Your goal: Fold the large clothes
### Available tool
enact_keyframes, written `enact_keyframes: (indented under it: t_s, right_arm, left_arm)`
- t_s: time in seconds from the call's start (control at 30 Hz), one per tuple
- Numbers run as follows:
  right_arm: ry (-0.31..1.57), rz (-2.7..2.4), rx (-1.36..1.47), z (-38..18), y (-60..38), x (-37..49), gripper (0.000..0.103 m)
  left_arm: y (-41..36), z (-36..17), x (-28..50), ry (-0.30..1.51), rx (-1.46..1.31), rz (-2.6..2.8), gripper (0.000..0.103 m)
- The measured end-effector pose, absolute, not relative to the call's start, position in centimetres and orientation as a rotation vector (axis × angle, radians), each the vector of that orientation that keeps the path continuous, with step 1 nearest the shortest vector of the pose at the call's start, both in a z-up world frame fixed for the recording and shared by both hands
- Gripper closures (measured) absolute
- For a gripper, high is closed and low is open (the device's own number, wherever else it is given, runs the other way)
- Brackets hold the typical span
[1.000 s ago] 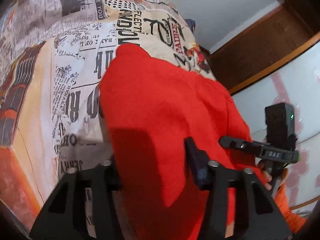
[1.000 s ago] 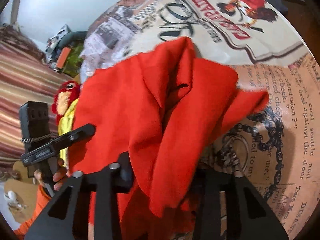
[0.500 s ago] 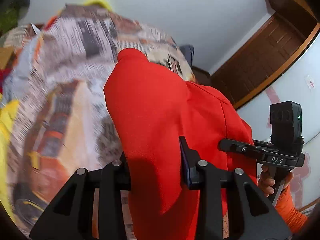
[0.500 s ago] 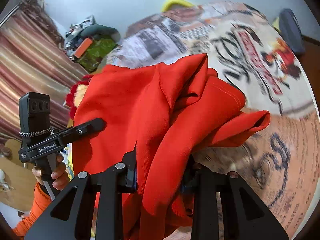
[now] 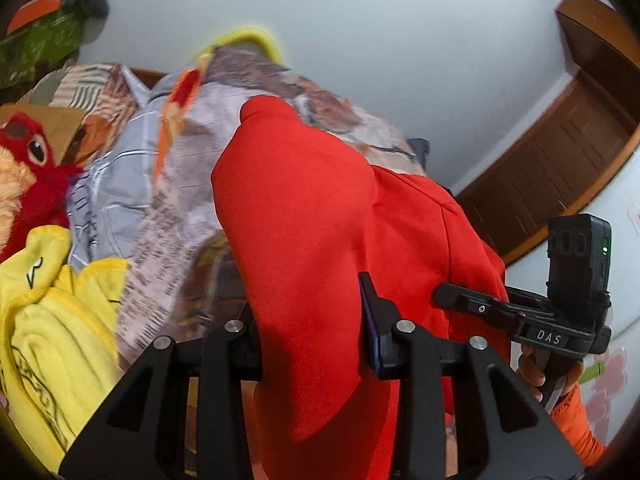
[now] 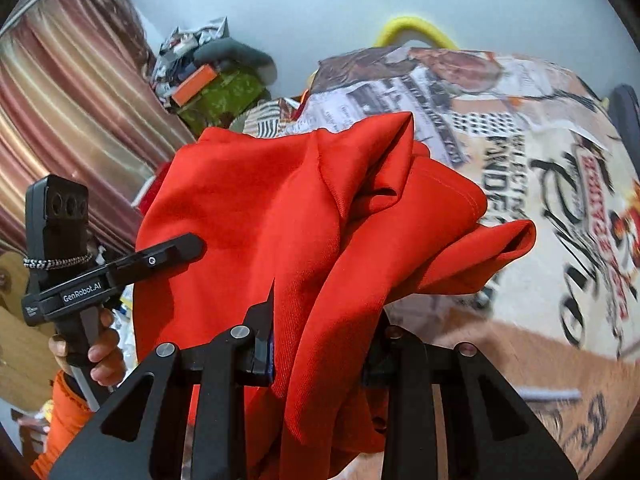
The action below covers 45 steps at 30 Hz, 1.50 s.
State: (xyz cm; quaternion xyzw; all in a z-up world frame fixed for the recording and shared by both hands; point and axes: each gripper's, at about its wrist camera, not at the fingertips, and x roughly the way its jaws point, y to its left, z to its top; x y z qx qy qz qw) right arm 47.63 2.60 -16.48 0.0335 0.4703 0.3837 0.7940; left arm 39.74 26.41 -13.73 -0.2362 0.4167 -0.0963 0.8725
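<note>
My left gripper (image 5: 312, 332) and right gripper (image 6: 320, 340) are each clamped on the red garment (image 5: 304, 216), which fills the middle of both frames, blocking the printed bedspread (image 6: 520, 152). A yellow cloth (image 5: 48, 320) and a red plush toy (image 5: 28, 176) lie at left.

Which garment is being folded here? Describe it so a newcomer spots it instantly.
Start at the bed with the newspaper-print cover. Lifted above it hangs the red garment, pinched by both tools. Unlike the yellow clothing and the red plush toy nearby, it is plain, unprinted red.
</note>
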Motion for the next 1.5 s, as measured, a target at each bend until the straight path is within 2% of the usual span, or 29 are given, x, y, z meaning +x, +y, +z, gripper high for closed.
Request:
enact_keyframes:
  t_s: [0.17,0.4,0.5,0.57,0.63,0.73,0.8,0.83,0.97,1.03,1.23,1.37,1.5]
  right_arm:
    - [1.056,0.812,-0.033,-19.6,7.7,50.2,0.077]
    - [1.18,0.734,-0.138,-26.9,12.6,53.4,0.077]
    - [1.247,0.654,-0.145,-29.4,13.2,54.5,0.073]
    - [1.261,0.639,-0.108,-29.8,12.6,55.0,0.067]
    - [1.279,0.633,-0.091,-29.8,11.8,55.0,0.065]
    - [1.285,0.629,-0.189,-29.5,11.2,54.1,0.058]
    - [1.282,0.624,-0.253,-29.4,10.6,52.9,0.053]
    - [1.283,0.626,-0.278,-29.6,10.2,52.2,0.05]
    - [1.243,0.623,-0.379,-30.1,8.7,50.1,0.044]
    - [1.203,0.61,-0.415,-30.2,7.4,49.0,0.04]
    - [1.145,0.59,-0.353,-28.7,3.2,47.1,0.04]
    - [1.106,0.595,-0.321,-25.8,2.5,44.9,0.04]
    - [1.04,0.651,-0.236,-21.0,0.8,42.6,0.04]
  left_arm:
    - [30.7,-18.2,43.0,0.935,-0.553,-0.143,0.068]
    - [33.9,-25.5,45.8,1.043,-0.536,-0.029,0.068]
    - [34.9,-28.2,46.1,1.076,-0.473,0.05,0.068]
    - [35.9,-29.3,45.8,1.081,-0.515,0.05,0.067]
    - [36.3,-29.3,45.0,1.055,-0.554,0.041,0.066]
    - [34.9,-28.3,43.6,1.054,-0.439,0.088,0.064]
    - [33.5,-27.6,42.7,1.061,-0.357,0.093,0.054]
    - [32.3,-27.3,41.9,1.066,-0.301,0.087,0.045]
    - [28.5,-27.3,39.4,1.092,-0.14,0.068,0.028]
    - [27.2,-27.9,38.2,1.111,-0.103,0.075,0.026]
    - [26.5,-28.8,35.2,1.117,-0.12,0.147,0.026]
    - [26.7,-26.1,33.4,1.086,-0.217,0.156,0.026]
    - [25.7,-20.4,30.4,0.962,-0.195,0.18,0.026]
